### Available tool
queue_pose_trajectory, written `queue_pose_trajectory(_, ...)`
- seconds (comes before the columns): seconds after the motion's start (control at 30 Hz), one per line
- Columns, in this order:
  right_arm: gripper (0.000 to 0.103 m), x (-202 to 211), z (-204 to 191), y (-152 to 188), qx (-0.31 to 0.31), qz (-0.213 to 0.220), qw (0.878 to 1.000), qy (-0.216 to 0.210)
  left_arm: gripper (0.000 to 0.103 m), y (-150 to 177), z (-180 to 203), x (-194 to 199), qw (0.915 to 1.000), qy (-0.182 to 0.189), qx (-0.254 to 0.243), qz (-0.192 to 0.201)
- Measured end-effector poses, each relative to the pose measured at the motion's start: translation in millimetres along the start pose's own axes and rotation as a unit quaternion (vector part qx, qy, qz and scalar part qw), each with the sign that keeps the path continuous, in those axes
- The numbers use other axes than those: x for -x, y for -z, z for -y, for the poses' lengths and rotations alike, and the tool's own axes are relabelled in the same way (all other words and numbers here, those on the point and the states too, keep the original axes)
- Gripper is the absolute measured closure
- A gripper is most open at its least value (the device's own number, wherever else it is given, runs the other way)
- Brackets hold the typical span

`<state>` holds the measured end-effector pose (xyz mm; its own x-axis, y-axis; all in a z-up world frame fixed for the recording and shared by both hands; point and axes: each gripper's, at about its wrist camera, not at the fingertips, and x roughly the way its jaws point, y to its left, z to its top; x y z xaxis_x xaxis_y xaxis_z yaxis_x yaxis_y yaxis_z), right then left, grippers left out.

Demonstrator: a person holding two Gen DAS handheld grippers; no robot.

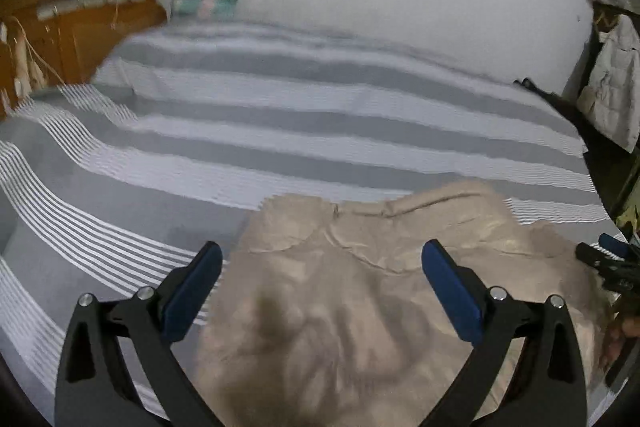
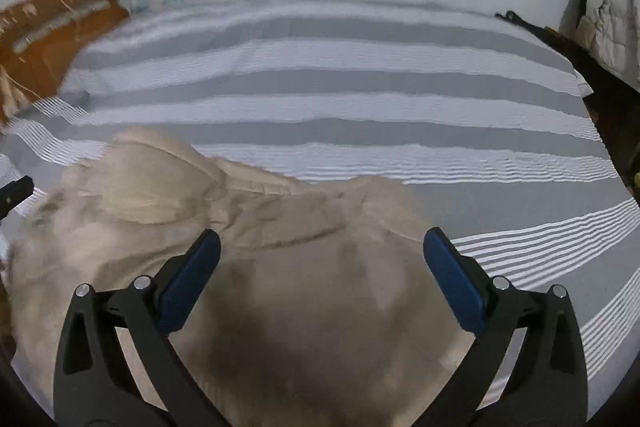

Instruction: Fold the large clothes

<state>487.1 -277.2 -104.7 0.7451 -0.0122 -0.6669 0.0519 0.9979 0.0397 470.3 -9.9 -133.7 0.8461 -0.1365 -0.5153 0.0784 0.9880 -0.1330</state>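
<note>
My left tongs [image 1: 322,281] and right tongs [image 2: 322,277] gape empty over rumpled beige garment [image 2: 280,227] on striped bedspread [image 1: 280,107]; folding barely begun, I judge.

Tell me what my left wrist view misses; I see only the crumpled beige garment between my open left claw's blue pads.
Observer: The right claw is open too, hovering over the crumpled beige garment, gripping nothing.
Operator: Report the garment's right edge.
Observer: It ends short of the right claw's right pad; bare grey-and-white striped bedsheet lies beyond.
Operator: Describe the far left of the cloth.
Observer: It bunches into a raised fold there, with the left claw's black tip beside it.
</note>
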Motion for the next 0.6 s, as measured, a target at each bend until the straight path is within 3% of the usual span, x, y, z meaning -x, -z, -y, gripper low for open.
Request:
queue_pose_trajectory(0.2,0.003,85.2,29.5,46.2,0.024,0.011,0.999,0.017,0.003,27.3,6.9,92.4,0.9961,-0.027,-0.067,0.052)
queue_pose_trajectory(0.47,0.003,162.5,52.5,109.6,-0.003,0.001,0.999,0.033,0.002,71.7,-12.2,157.7,0.9972,-0.030,-0.059,0.036)
queue_pose_trajectory(0.6,0.003,179.6,63.4,111.6,-0.017,0.010,0.999,0.030,0.002,85.1,-12.1,166.3,0.9965,-0.039,-0.069,0.026)
